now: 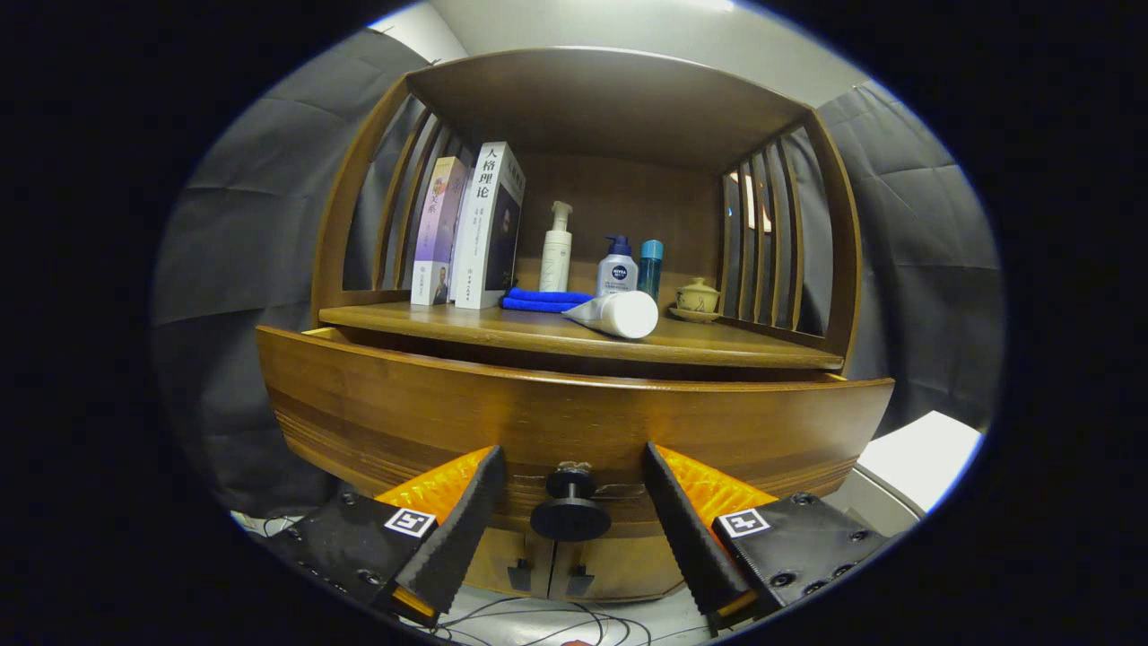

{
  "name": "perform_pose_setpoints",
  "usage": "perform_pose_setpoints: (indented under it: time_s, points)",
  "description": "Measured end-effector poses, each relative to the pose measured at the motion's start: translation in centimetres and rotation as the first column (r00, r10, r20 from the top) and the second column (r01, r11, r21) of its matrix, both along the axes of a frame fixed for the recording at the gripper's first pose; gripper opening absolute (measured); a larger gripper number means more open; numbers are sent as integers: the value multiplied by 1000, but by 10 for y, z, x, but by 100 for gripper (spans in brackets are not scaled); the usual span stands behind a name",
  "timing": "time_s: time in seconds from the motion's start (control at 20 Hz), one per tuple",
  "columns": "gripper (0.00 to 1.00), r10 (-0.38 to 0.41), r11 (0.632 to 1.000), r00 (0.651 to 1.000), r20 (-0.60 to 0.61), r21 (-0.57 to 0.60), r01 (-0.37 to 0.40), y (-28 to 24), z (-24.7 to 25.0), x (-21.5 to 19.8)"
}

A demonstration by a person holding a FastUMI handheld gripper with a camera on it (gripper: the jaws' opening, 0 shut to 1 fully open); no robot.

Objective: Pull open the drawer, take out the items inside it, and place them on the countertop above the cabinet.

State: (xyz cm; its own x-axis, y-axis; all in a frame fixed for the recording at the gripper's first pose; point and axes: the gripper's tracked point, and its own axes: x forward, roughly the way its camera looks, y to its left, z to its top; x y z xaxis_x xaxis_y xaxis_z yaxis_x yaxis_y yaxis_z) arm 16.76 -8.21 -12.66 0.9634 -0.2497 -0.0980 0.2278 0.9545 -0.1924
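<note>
Gripper fingers are spread apart, released, either side of the round black knob on the curved brown wooden drawer, touching nothing.

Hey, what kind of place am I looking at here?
Likely a staged home corner inside a curtained booth: a wooden cabinet whose countertop holds books and toiletry bottles. The tongs are open around the drawer knob.
</note>
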Motion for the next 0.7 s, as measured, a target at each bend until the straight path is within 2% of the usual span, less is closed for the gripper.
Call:
perform_pose_setpoints:
  time_s: [0.35,0.7]
  points:
    - [99,-14,998,1000,-13,58,14,-1,0,29]
    - [100,-27,999,1000,-6,42,27,-6,2,58]
